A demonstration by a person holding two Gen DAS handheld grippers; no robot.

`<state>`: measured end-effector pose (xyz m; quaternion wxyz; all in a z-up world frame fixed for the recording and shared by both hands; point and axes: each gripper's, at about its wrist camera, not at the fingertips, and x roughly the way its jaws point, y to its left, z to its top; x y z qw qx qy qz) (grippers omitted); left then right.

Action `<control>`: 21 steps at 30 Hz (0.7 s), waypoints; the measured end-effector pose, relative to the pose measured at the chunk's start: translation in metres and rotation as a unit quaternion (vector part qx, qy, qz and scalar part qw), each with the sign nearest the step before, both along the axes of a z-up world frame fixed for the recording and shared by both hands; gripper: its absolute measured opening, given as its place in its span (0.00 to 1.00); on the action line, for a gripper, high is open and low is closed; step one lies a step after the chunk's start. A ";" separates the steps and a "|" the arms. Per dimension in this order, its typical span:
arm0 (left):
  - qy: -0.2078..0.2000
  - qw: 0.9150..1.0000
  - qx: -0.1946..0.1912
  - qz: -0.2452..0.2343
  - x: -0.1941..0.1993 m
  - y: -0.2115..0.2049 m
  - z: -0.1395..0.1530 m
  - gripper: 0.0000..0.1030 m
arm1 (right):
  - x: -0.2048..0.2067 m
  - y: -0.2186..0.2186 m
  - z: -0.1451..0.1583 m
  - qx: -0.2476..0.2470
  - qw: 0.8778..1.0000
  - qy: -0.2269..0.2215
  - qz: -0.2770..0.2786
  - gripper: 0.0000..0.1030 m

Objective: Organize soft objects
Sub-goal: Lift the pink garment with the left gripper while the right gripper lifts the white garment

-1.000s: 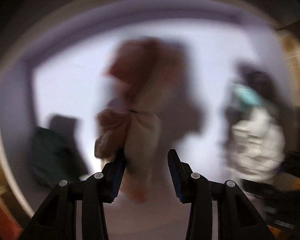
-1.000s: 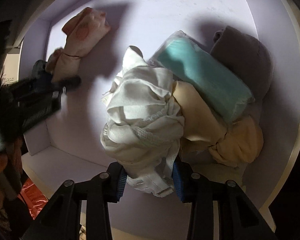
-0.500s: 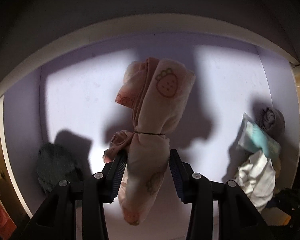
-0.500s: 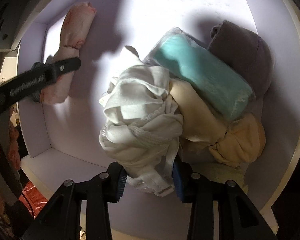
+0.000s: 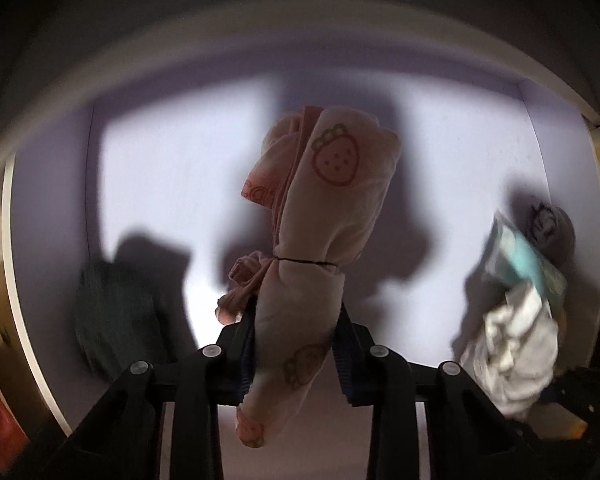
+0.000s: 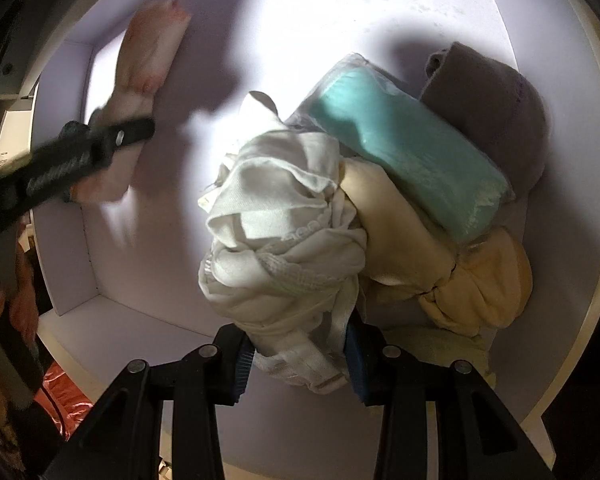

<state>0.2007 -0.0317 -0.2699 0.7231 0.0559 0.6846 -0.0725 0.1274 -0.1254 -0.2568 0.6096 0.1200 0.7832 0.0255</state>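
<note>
My left gripper [image 5: 296,340] is shut on a rolled pink strawberry-print towel [image 5: 324,216], tied with a thin black band, held upright inside a lilac compartment [image 5: 172,184]. The towel also shows in the right wrist view [image 6: 144,60], at the far left with the left gripper's arm [image 6: 72,160] across it. My right gripper [image 6: 300,356] is shut on a crumpled white cloth [image 6: 284,224], which rests against a teal packaged bundle [image 6: 404,140], a cream tied bundle [image 6: 440,256] and a grey roll [image 6: 496,104].
A dark green folded cloth [image 5: 116,316] lies at the left of the compartment. The white cloth pile [image 5: 516,344], teal pack [image 5: 528,256] and grey roll [image 5: 552,224] sit at its right. The compartment's white front rim [image 6: 112,328] runs below. Something red [image 6: 64,400] lies outside, lower left.
The left gripper has closed on the pink towel and drawn it a little nearer; the view steadied from blur. In the right view, the towel has risen toward upright. The right gripper holds still.
</note>
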 end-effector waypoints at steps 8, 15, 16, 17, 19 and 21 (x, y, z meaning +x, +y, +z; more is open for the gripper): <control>-0.020 0.999 -0.008 0.025 -0.028 -0.005 0.016 0.40 | 0.001 0.002 0.004 -0.001 1.000 0.002 0.003 0.40; -0.028 0.999 0.038 -0.010 -0.017 -0.028 -0.002 0.46 | 0.001 -0.001 0.005 0.003 1.000 0.002 0.001 0.40; -0.027 0.999 0.043 -0.011 -0.017 -0.028 -0.004 0.46 | 0.001 -0.001 0.005 0.003 1.000 0.002 0.001 0.40; -0.028 0.999 0.045 -0.011 -0.016 -0.030 -0.007 0.46 | 0.001 -0.001 0.005 0.002 1.000 0.002 0.002 0.40; -0.023 0.999 0.042 -0.006 -0.015 -0.030 -0.010 0.46 | 0.001 -0.001 0.005 0.002 1.000 0.002 0.002 0.40; -0.012 0.999 0.038 0.003 -0.015 -0.027 -0.014 0.46 | 0.001 -0.001 0.007 0.005 1.000 -0.001 -0.001 0.40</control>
